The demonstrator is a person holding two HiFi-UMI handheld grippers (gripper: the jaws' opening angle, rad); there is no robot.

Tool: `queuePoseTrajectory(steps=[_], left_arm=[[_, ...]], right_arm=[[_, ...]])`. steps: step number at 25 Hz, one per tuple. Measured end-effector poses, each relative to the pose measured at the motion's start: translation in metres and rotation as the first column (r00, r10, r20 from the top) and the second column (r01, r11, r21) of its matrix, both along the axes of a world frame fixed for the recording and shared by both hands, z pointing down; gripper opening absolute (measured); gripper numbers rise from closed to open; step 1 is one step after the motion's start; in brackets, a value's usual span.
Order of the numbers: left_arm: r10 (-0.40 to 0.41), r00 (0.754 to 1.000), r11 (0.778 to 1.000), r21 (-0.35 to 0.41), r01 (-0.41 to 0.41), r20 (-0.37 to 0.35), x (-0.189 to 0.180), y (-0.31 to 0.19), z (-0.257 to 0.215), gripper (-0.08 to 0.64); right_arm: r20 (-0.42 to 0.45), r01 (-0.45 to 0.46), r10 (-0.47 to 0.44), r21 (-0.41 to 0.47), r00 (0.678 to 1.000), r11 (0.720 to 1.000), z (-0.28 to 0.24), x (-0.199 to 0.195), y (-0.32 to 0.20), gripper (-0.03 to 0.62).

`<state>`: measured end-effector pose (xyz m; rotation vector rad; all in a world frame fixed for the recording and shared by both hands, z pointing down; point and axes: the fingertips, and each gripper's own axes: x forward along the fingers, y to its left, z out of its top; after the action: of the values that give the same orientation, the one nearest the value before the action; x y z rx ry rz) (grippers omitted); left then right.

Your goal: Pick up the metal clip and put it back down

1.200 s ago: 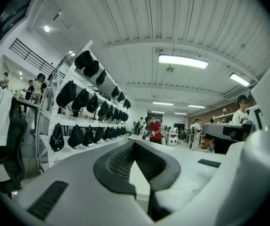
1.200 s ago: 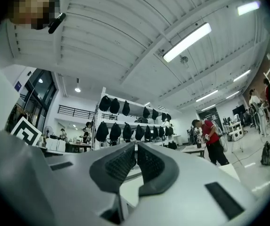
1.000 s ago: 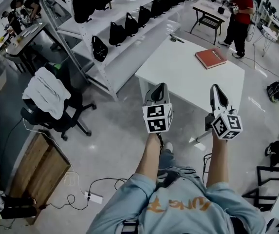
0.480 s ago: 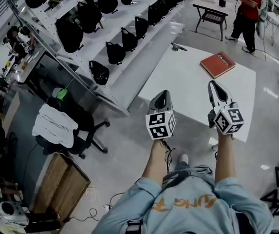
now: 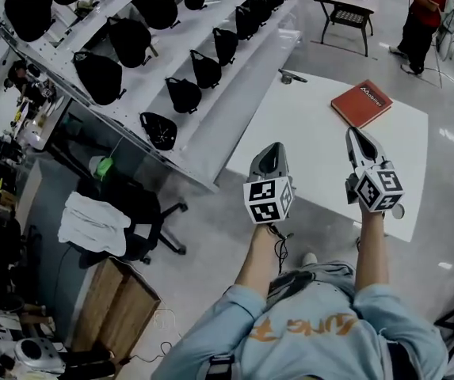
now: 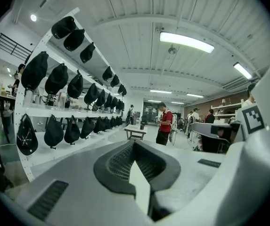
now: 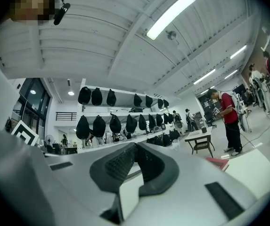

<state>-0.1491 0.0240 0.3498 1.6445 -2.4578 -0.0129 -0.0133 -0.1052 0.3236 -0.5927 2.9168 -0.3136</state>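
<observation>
left gripper (image 5: 270, 149) and right gripper (image 5: 356, 135) closed, empty, over near edge of white counter (image 5: 314, 129), bare middle, red book (image 5: 361, 101), metal clip (image 5: 293, 76) lengthwise along far edge

Head view steeply down over table (image 5: 322, 141)

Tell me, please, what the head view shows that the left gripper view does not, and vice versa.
Only the head view: a red book on the white table, and a chair draped with white cloth. Only the left gripper view: ceiling lights, and the left gripper seen close, its fingers together with nothing between. Both: shelves of black bags and a person in red.
</observation>
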Motion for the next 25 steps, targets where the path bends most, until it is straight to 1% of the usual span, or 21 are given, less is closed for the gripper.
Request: queuePoseTrajectory(steps=[3, 6, 12, 15, 18, 22, 25], left_arm=[[0.004, 1.000, 1.000, -0.002, -0.004, -0.017, -0.003, -0.003, 0.003, 0.009], [-0.019, 0.999, 1.000, 0.003, 0.019, -0.034, -0.010, 0.004, 0.007, 0.009], [-0.089, 0.994, 0.996, -0.004, 0.089, -0.068, -0.037, 0.029, 0.025, 0.009], [-0.103, 0.989, 0.995, -0.022, 0.101, -0.104, -0.054, 0.030, 0.045, 0.009], [-0.088, 0.985, 0.996, -0.045, 0.082, -0.149, -0.067, 0.014, 0.068, 0.009], [-0.025, 0.984, 0.998, -0.060, 0.015, -0.179, -0.077, -0.028, 0.083, 0.009], [0.014, 0.980, 0.998, -0.061, -0.027, -0.197, -0.093, -0.063, 0.090, 0.009]], right_arm=[[-0.003, 0.003, -0.003, -0.015, 1.000, 1.000, 0.005, -0.005, -0.007, 0.040], [-0.007, 0.022, -0.022, -0.033, 1.000, 0.999, 0.011, -0.015, -0.008, 0.040], [-0.039, 0.089, -0.092, -0.059, 0.995, 0.994, 0.032, -0.052, 0.010, 0.040], [-0.062, 0.124, -0.128, -0.068, 0.990, 0.990, 0.047, -0.072, 0.019, 0.040], [-0.105, 0.127, -0.135, -0.077, 0.985, 0.989, 0.065, -0.088, 0.014, 0.040], [-0.136, 0.058, -0.073, -0.107, 0.988, 0.993, 0.079, -0.092, -0.020, 0.040], [-0.149, 0.017, -0.036, -0.127, 0.988, 0.992, 0.087, -0.106, -0.048, 0.040]])
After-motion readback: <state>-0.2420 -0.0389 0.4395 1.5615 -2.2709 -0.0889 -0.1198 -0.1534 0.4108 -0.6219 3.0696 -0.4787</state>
